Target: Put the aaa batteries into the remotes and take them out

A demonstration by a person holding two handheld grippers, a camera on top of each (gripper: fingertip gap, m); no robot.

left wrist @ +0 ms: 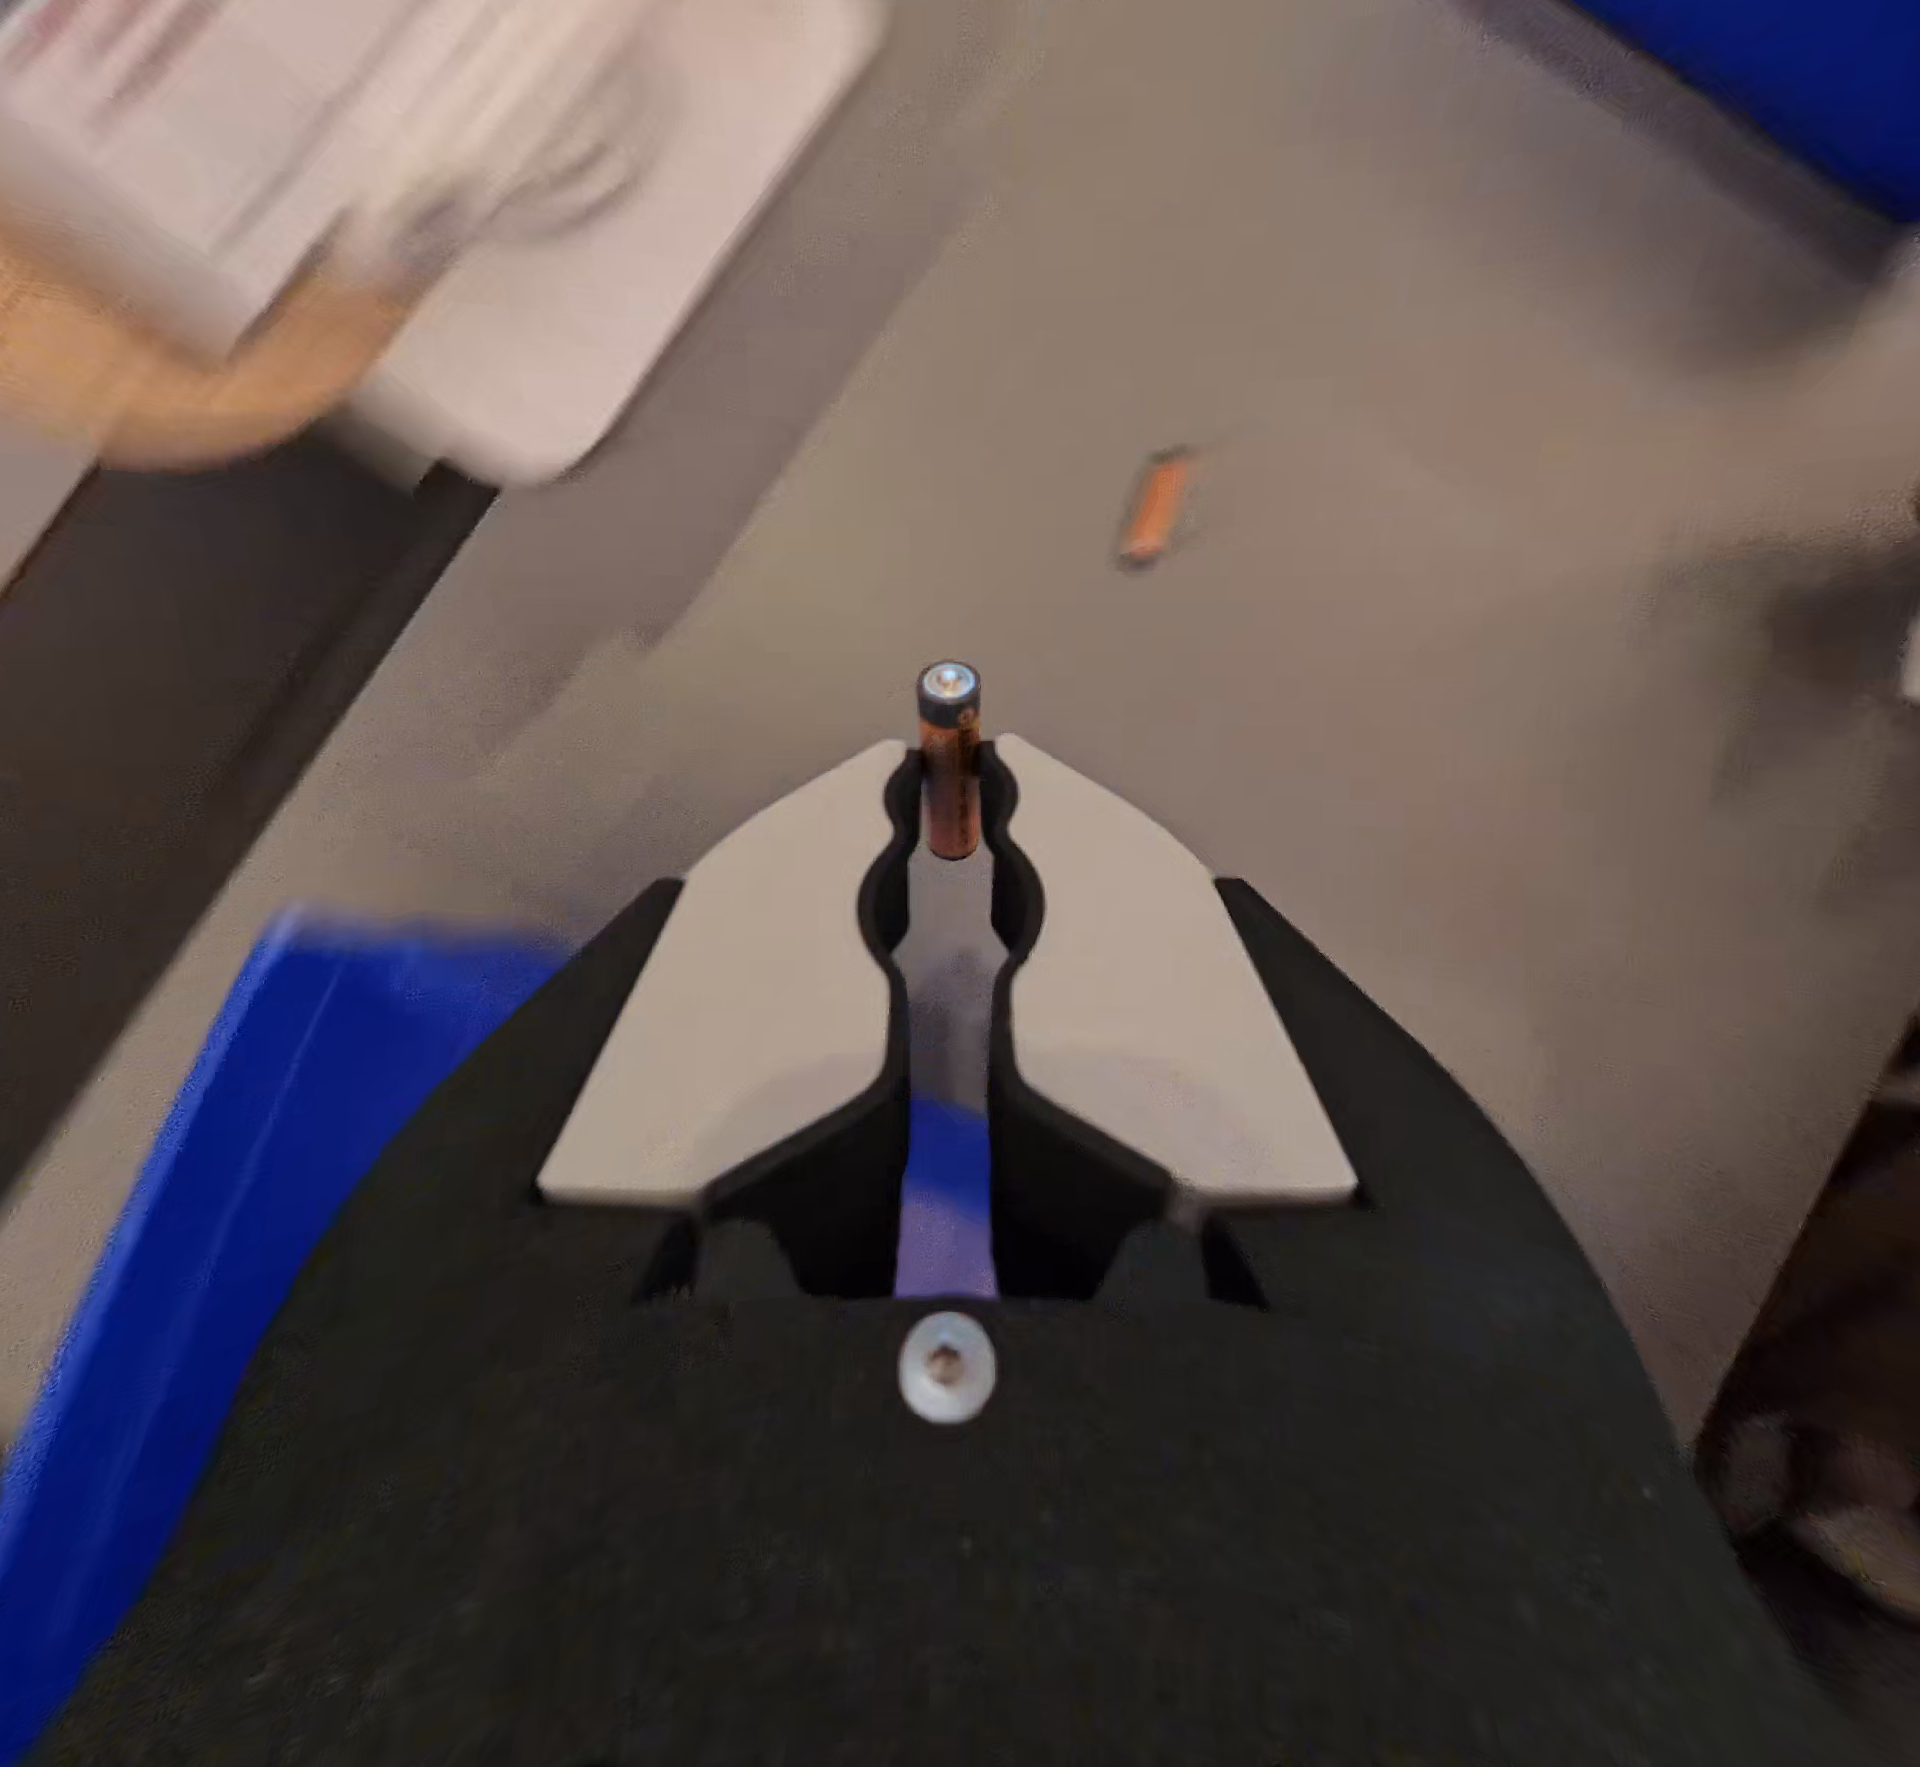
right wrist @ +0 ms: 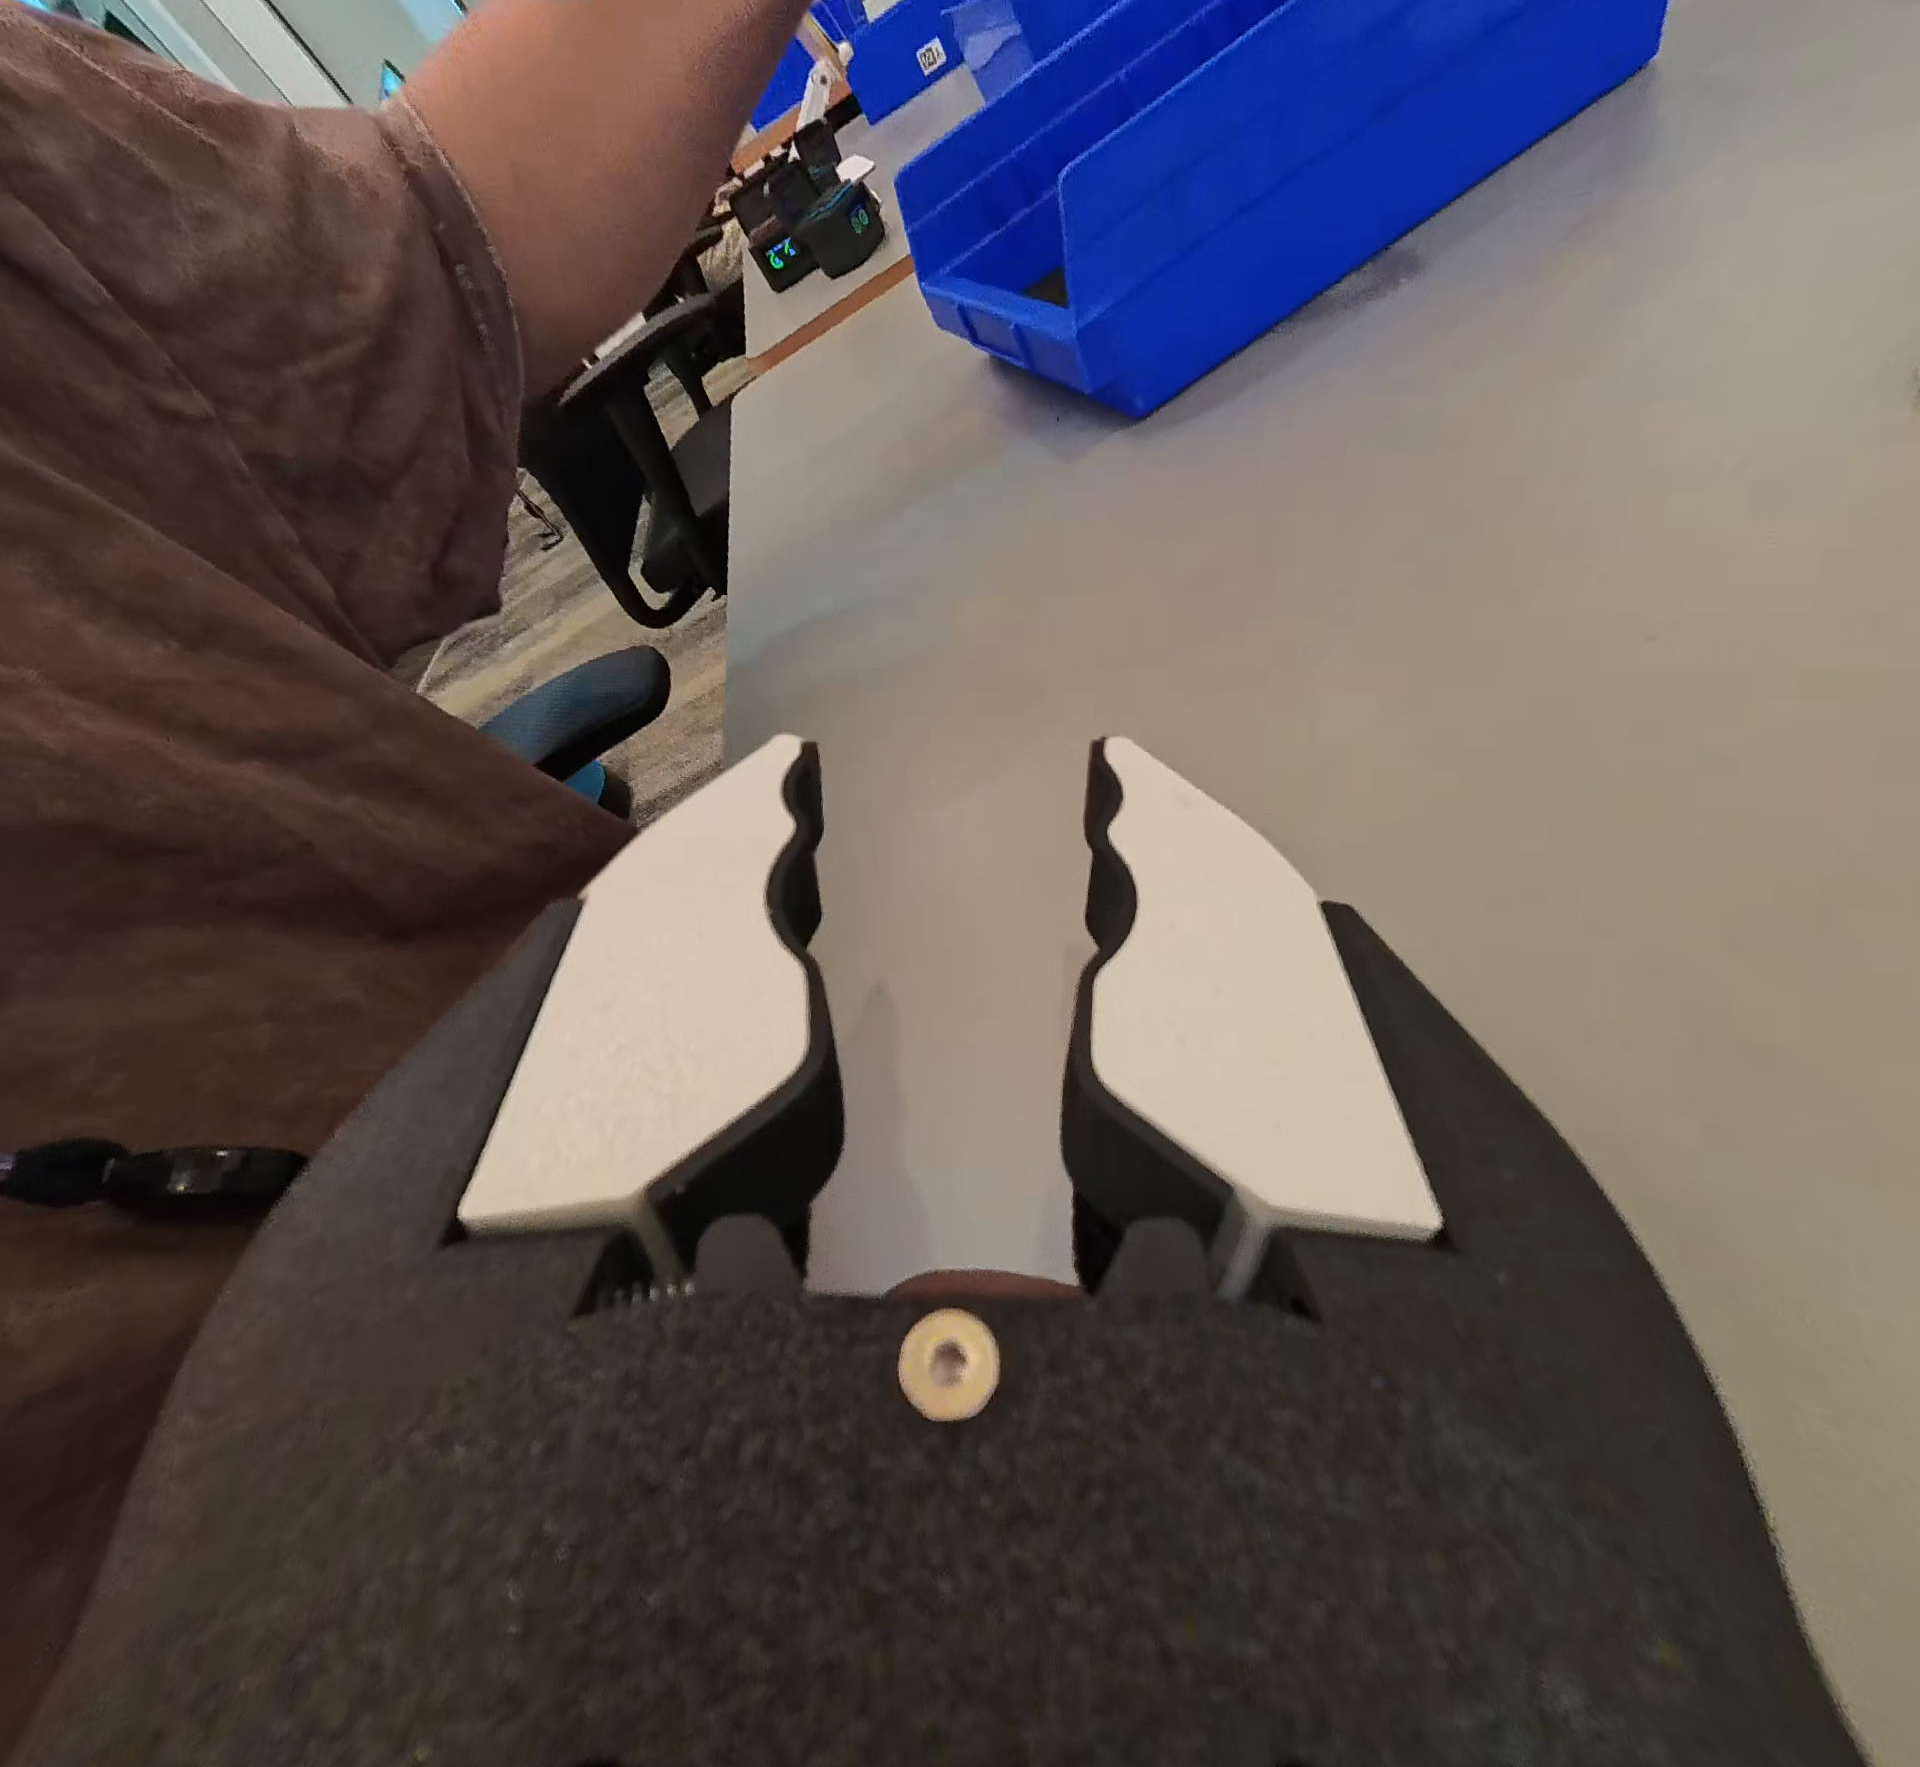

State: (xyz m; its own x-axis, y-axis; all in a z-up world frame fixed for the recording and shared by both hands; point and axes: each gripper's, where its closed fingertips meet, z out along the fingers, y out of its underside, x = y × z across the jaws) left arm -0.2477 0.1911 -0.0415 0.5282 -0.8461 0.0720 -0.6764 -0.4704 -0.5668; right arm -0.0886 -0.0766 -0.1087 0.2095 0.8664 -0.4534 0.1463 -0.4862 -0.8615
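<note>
- Grey tabletop point(right wrist: 1351, 678) fills both views, with an open office beyond it.
- Left gripper point(left wrist: 951, 761) has its jaws clamped on one upright AAA battery point(left wrist: 948, 772), carried above the table.
- Right gripper point(right wrist: 951, 782) has its jaws apart and holds nothing.
- A second battery point(left wrist: 1155, 512) lies loose on the table; a pale, blurred object point(left wrist: 540, 263) further left may be a remote, but I cannot tell.
- Judged progress: mid-task, one battery in transit, insertion or removal unclear.
- Only the right wrist view shows the blue bins point(right wrist: 1299, 190), the person's arm point(right wrist: 623, 76) and brown shirt point(right wrist: 208, 574); only the left wrist view shows the batteries.
</note>
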